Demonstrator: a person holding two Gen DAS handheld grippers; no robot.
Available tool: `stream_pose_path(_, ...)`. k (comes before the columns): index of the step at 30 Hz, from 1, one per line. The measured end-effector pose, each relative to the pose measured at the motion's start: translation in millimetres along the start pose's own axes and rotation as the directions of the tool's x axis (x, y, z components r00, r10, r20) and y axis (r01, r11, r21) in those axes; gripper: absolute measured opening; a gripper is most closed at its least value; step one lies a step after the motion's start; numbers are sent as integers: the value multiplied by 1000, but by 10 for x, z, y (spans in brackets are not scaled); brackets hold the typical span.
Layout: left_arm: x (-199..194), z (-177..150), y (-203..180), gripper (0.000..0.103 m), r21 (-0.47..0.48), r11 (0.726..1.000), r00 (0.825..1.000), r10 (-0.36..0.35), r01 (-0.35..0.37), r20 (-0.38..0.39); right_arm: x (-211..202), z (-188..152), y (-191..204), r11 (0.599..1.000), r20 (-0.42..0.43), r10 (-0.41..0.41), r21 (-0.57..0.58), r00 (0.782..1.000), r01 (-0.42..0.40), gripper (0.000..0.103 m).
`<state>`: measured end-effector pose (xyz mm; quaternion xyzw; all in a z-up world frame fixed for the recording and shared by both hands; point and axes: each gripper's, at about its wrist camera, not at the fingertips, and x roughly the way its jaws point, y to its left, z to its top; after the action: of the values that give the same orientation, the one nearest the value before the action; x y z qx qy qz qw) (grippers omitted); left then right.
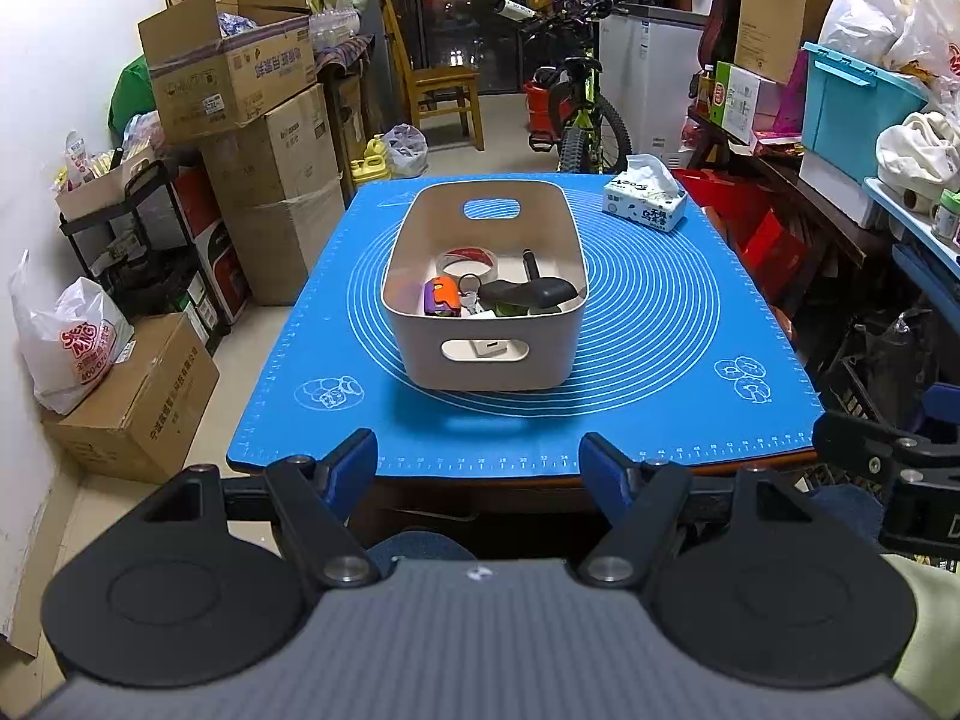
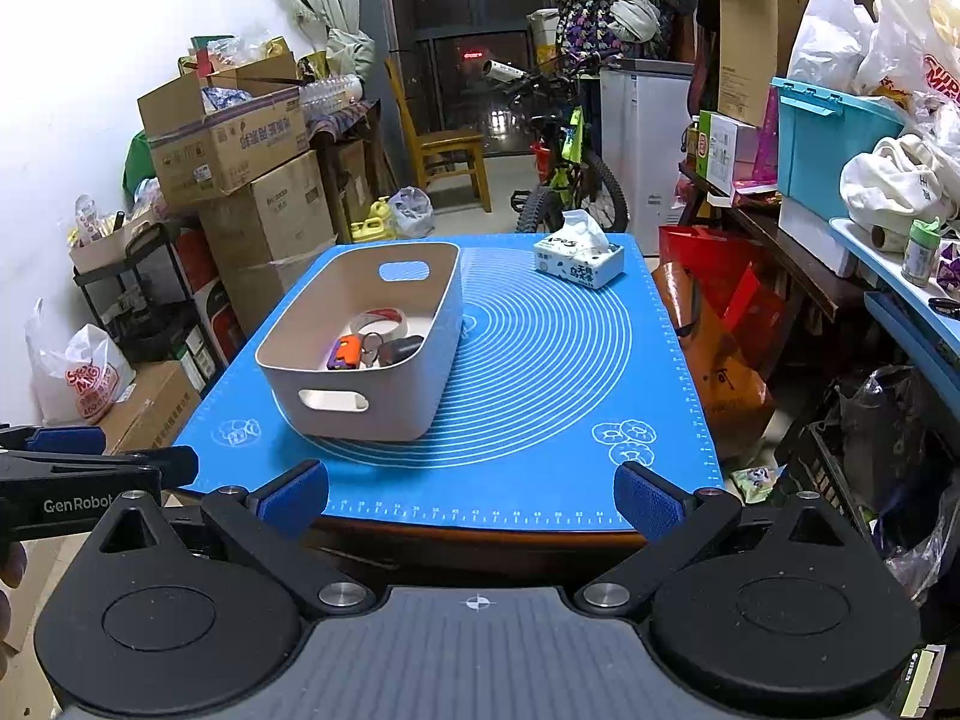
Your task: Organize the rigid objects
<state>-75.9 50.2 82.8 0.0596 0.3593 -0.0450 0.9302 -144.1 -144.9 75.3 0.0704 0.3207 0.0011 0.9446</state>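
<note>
A white plastic bin stands on the blue mat. Inside lie a roll of tape, an orange and purple object, keys on a ring, a black object and a white block. My left gripper is open and empty, held back before the table's near edge. My right gripper is open and empty, also short of the near edge.
A tissue pack sits at the mat's far right corner. Stacked cardboard boxes stand left of the table. A bicycle and a wooden chair are behind. Cluttered shelves line the right.
</note>
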Motion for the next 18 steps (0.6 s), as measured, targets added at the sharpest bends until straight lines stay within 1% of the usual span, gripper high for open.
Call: stream_pose_path(18,3,6,24,75,-2,1000,1000,-2,2,-1,13,-22,-20,1000,-4,-3,-1,1000,3,101)
